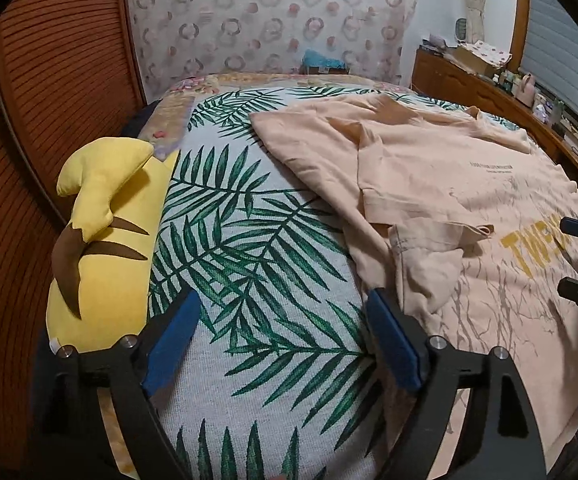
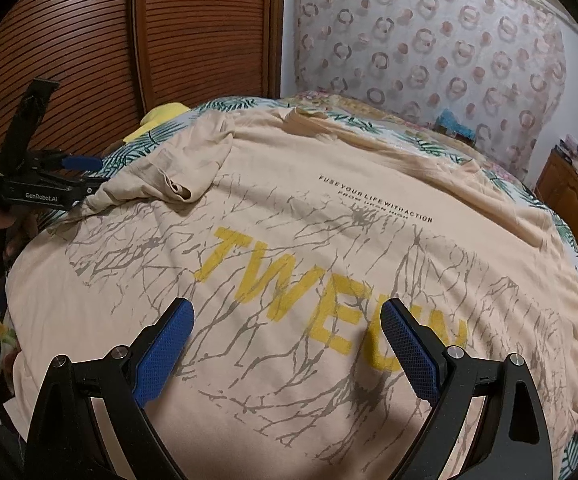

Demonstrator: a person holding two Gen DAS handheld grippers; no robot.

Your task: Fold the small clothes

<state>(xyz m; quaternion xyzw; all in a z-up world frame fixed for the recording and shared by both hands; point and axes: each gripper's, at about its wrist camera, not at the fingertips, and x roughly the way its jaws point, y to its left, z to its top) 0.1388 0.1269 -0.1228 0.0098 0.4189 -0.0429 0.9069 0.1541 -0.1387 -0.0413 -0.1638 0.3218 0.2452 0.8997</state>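
Looking at it from the nearest bits outward, this fold is barely getting going. The right claw (image 2: 287, 344) is hanging over the printed middle of the peach T-shirt (image 2: 329, 240), jaws spread wide and gripping nothing, right above the yellow lettering (image 2: 309, 296). The left claw (image 1: 281, 344) is also sitting wide open and empty, hovering over the palm-leaf bedspread (image 1: 249, 240) just beside the shirt's edge; from the right wrist view it's pointing at the bunched-up sleeve (image 2: 169, 184), very near it, though I can't tell if a fingertip is actually touching cloth.

So what's done? I'd say the shirt is lying mostly flat on the bed, print side up, body spread out. That near sleeve is crumpled in over the chest, but it's looking more like a rumple than a proper fold. The far side of the shirt is rippling and lifting a bit toward the collar (image 2: 301, 120).

What's left, as I'm reading it: pretty much everything, meaning sleeves in, sides over, then halving it.

Further off, a yellow plush toy (image 1: 105, 240) is lying along the bed's edge by the slatted wooden wardrobe door (image 1: 49, 100), well away from the shirt.
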